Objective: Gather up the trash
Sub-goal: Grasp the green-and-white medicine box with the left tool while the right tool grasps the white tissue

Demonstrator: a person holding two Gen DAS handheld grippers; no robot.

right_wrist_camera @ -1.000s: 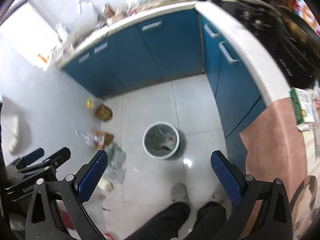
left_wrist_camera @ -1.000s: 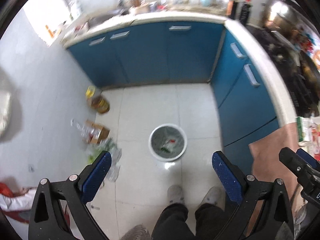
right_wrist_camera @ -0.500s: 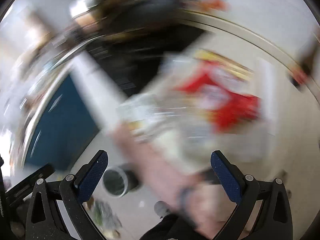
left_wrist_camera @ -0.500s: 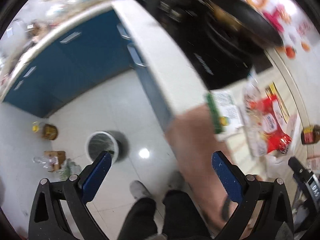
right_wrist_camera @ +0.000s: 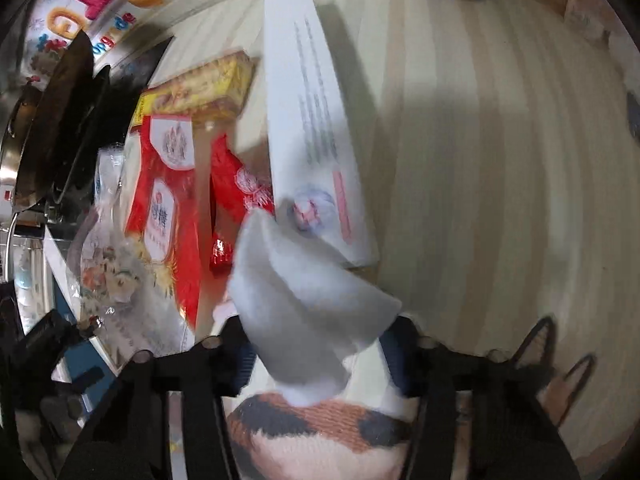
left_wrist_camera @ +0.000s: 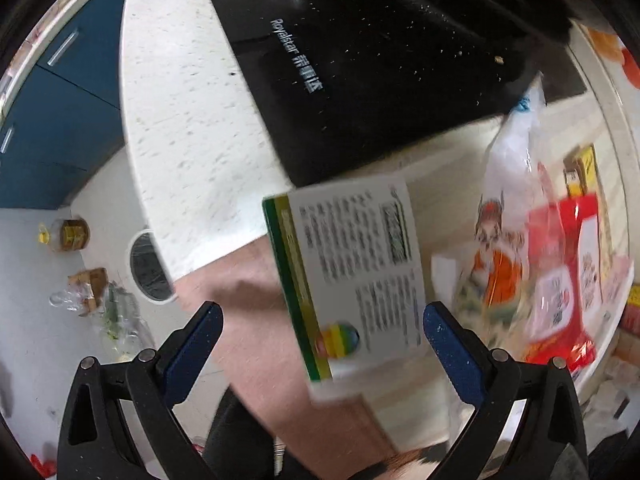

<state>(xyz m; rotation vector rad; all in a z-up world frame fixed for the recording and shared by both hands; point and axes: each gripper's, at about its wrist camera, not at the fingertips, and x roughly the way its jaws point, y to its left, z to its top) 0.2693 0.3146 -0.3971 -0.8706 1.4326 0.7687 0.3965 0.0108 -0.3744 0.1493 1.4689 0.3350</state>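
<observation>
Presently the picking-up step is in hand. The right gripper point(right_wrist_camera: 316, 360) is clenched on a crumpled white tissue point(right_wrist_camera: 304, 300), its jaws drawn in close on either side of the wad, which stands up just above the bench point(right_wrist_camera: 480, 160). The left gripper point(left_wrist_camera: 322, 332) is released, jaws wide apart and holding nothing; it hovers over a green-edged carton point(left_wrist_camera: 352, 272) lying flat near the bench edge.

Other litter lies beside the tissue: red snack wrappers point(right_wrist_camera: 168, 184), a clear printed bag point(right_wrist_camera: 112, 276), a yellow box point(right_wrist_camera: 200, 88) and a long white box point(right_wrist_camera: 316, 120), crowded together and partly overlapping. The waste bin point(left_wrist_camera: 146, 268) stands on the floor below, half hidden by the bench edge in the left view.

In my judgement the next move calls for lifting the tissue clear of the neighbouring wrappers, carrying it past the bench edge and releasing it over the bin. The black cooktop point(left_wrist_camera: 380, 60) borders the pile on one side. Striped bench surface on the other side lies open. The floor around the bin looks open, though bottles and bags point(left_wrist_camera: 92, 292) sit near it.
</observation>
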